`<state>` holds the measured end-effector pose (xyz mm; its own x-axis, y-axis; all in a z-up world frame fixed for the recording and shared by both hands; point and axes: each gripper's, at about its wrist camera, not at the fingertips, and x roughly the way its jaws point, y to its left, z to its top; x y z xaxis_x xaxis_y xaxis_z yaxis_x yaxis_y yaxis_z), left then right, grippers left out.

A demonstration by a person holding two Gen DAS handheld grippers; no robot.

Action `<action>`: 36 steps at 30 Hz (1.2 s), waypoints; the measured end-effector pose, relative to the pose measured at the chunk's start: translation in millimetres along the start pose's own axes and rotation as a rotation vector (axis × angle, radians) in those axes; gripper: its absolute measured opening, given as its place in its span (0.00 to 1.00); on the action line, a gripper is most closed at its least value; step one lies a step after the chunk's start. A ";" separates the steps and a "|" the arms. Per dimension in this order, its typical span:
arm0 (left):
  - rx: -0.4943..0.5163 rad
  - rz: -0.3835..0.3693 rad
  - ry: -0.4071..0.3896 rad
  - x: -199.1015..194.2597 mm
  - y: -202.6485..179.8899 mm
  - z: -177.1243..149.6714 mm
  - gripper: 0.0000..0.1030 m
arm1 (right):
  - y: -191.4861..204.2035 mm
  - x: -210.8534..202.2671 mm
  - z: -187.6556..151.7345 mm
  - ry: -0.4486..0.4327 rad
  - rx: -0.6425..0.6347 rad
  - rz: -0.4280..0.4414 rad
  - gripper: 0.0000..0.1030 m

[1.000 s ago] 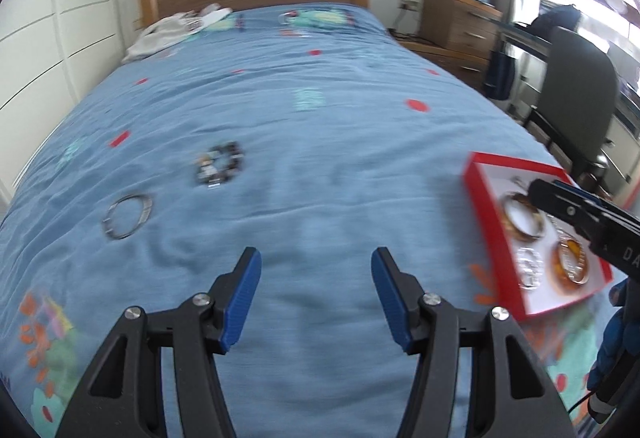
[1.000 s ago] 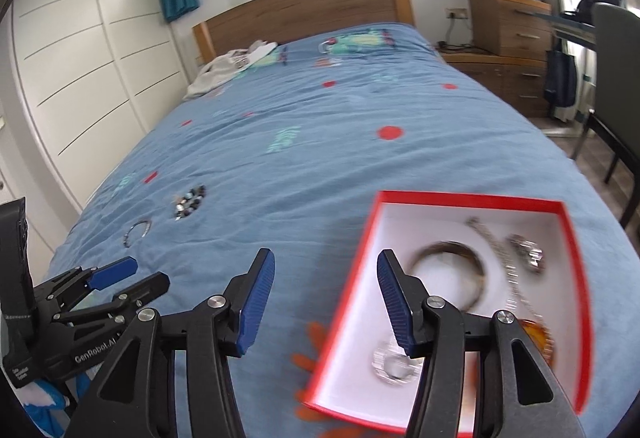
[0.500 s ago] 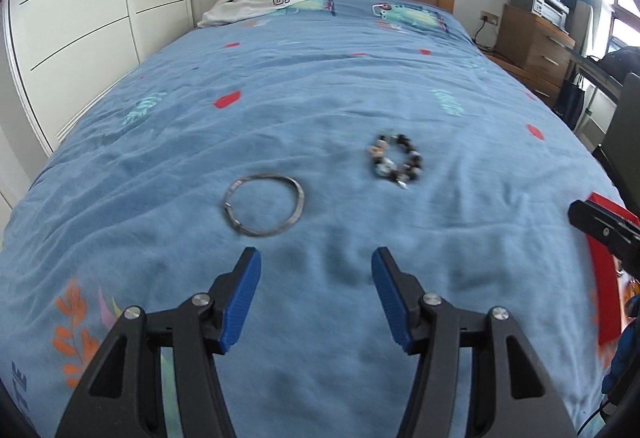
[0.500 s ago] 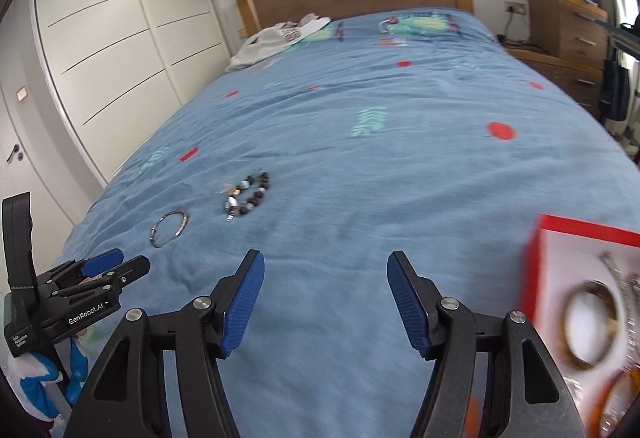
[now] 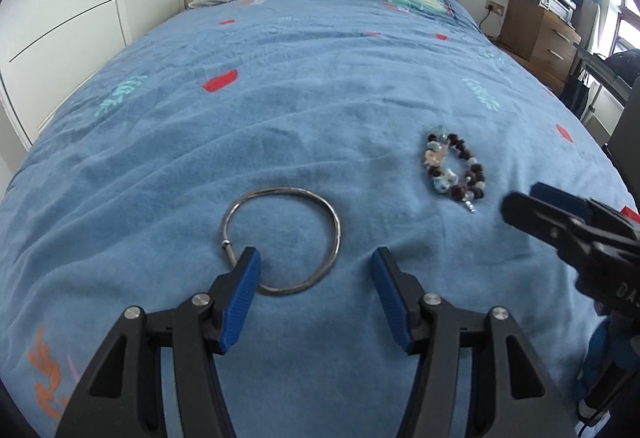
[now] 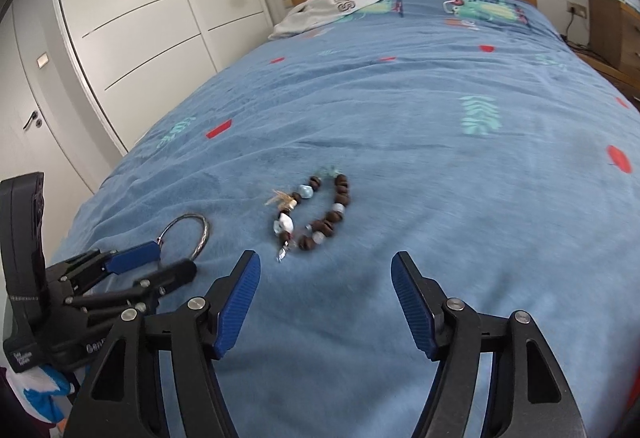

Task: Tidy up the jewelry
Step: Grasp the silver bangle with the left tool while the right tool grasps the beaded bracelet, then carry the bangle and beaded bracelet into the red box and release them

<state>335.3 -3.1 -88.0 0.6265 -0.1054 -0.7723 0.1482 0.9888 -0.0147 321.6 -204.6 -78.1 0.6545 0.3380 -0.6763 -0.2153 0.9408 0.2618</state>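
Two bracelets lie on the blue bed [image 5: 320, 98]: one silver ring [image 5: 282, 240] in the middle and one bead bracelet [image 5: 454, 168] to its right. The left claw [image 5: 316, 270] is spread wide at the ring. The right claw [image 6: 326, 278] is spread wide too, low in the frame, just below the beads.

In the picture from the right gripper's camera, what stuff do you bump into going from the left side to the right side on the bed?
Left gripper → silver bangle → beaded bracelet → right gripper, open, low in the picture with bare blue blanket beyond it.
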 end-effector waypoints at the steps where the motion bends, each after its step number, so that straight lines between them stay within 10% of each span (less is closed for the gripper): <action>1: 0.010 0.001 -0.001 2.9 -0.3 -0.3 0.54 | 1.3 5.5 1.6 0.003 -0.003 0.004 0.65; 16: 0.019 -0.033 -0.033 19.5 2.0 0.0 0.52 | 22.5 56.0 24.9 0.048 -0.091 0.019 0.69; 25: 0.074 -0.076 -0.052 16.5 -7.9 -3.5 0.16 | 18.2 67.0 21.8 0.082 -0.089 -0.014 0.24; 36: 0.069 -0.126 -0.038 3.1 -16.3 -8.3 0.04 | 19.8 44.4 9.2 0.031 -0.083 0.013 0.20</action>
<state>328.5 -18.7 -95.4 0.6281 -0.2333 -0.7423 0.2790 0.9581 -0.0650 353.0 -171.2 -96.6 0.6288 0.3498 -0.6945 -0.2838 0.9347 0.2138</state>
